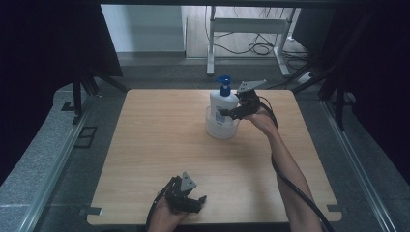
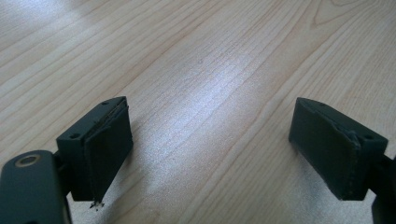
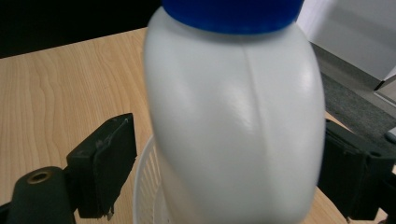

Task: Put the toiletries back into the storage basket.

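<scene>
Standing near the far middle of the wooden counter (image 1: 159, 145), a white bottle (image 1: 222, 104) with a blue pump top (image 1: 224, 86) is seen in the high view. The bottle is set upright inside a small white basket (image 1: 221, 129) with thin slits in its wall.

The right gripper (image 1: 231, 112) is held at the bottle's right side by the person's right hand (image 1: 262, 119). In the right gripper view, the bottle (image 3: 233, 126) is seen very close, between the two black fingers (image 3: 105, 163). The fingers are spread apart, one on each side of the bottle. A gap is seen by the left finger, so the bottle is not squeezed. The basket's rim (image 3: 142, 186) is seen low down, under the bottle. The blue top (image 3: 233, 14) is cut off at the top edge.

The left gripper (image 1: 193, 202) is held low at the near edge of the counter by the left hand (image 1: 167, 215). In the left gripper view, its fingers (image 2: 100, 149) are spread wide apart over bare wood (image 2: 210, 70), with nothing held between them.
</scene>
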The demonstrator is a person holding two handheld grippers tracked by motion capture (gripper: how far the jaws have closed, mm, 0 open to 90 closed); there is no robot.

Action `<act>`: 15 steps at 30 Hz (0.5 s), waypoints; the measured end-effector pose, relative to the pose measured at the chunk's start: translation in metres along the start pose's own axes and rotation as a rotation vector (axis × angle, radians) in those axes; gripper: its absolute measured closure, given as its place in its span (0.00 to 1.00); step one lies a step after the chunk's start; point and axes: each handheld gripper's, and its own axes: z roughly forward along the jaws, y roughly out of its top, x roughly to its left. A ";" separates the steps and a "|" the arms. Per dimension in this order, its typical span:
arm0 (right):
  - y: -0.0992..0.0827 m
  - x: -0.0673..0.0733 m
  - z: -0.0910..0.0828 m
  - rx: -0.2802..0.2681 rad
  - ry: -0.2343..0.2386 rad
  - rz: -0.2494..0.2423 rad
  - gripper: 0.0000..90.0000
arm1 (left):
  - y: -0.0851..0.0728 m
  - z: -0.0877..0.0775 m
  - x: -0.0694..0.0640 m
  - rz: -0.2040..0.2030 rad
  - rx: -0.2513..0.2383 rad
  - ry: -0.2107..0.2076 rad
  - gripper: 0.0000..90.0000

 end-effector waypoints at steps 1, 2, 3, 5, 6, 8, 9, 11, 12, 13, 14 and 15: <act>0.000 0.000 -0.001 0.002 -0.001 -0.003 0.14 | 0.000 0.000 0.000 0.000 0.000 0.000 0.14; 0.001 0.001 -0.002 0.000 -0.002 -0.003 0.14 | 0.000 0.000 0.000 0.000 0.000 0.000 0.14; 0.001 0.001 -0.003 0.003 -0.006 -0.004 0.14 | 0.000 0.000 0.000 0.000 0.000 0.000 0.14; 0.002 0.002 -0.005 0.005 -0.012 -0.006 0.14 | 0.000 0.000 0.000 0.000 0.000 0.000 0.14; 0.002 0.002 -0.005 0.003 -0.012 -0.007 0.13 | 0.000 0.000 0.000 0.000 0.000 0.000 0.14; 0.003 0.002 -0.007 0.006 -0.019 -0.006 0.13 | 0.000 0.000 0.000 0.001 0.000 0.000 0.14; 0.003 0.003 -0.007 0.007 -0.020 -0.006 0.12 | 0.000 0.000 0.000 0.000 0.000 0.000 0.14; 0.004 0.003 -0.009 0.011 -0.026 -0.009 0.12 | 0.000 0.000 0.000 0.000 0.000 0.000 0.14; 0.004 0.004 -0.009 0.013 -0.029 -0.010 0.11 | 0.000 0.000 0.000 0.001 0.000 0.000 0.14; 0.004 0.004 -0.010 0.014 -0.029 -0.009 0.11 | 0.000 0.000 0.000 0.001 0.000 0.000 0.14; 0.005 0.004 -0.011 0.014 -0.031 -0.010 0.10 | 0.000 0.000 0.000 0.001 0.000 0.000 0.14; 0.005 0.005 -0.011 0.014 -0.033 -0.009 0.09 | 0.000 0.000 0.000 0.001 0.000 0.000 0.14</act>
